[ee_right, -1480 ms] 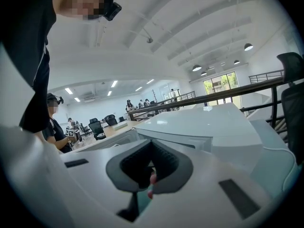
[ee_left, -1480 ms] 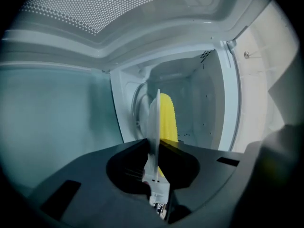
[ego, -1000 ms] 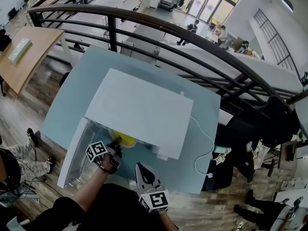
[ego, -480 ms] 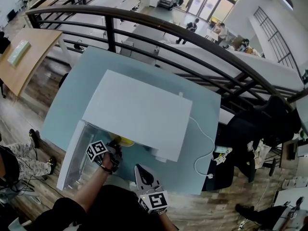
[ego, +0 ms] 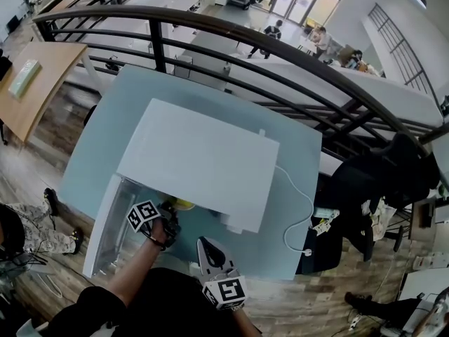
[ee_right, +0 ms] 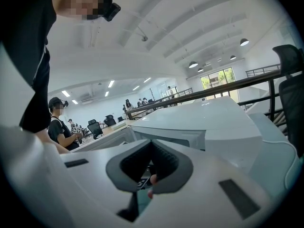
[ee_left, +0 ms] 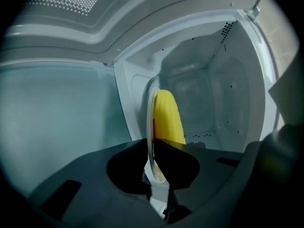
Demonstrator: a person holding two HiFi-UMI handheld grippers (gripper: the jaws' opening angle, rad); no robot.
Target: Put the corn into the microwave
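A yellow corn cob [ee_left: 168, 115] lies on a white plate [ee_left: 150, 127]. My left gripper [ee_left: 153, 148] is shut on the plate's rim and holds it inside the open white microwave [ego: 200, 160]. From the head view only a sliver of the corn [ego: 184, 204] shows under the oven's front edge, just beyond the left gripper [ego: 167, 220]. The oven door [ego: 109, 223] swings out to the left. My right gripper [ego: 208, 251] hangs near my body, in front of the microwave [ee_right: 209, 122]; its jaws are shut and hold nothing [ee_right: 152, 167].
The microwave stands on a pale blue table [ego: 112, 118]. A white power cable [ego: 298, 209] runs off its right side. A dark railing [ego: 280, 55] curves behind the table. The oven cavity [ee_left: 213, 94] has free room beyond the plate.
Less of the corn shows under the microwave's front edge than a second ago, and the left gripper has tilted a little. The right gripper has kept still.
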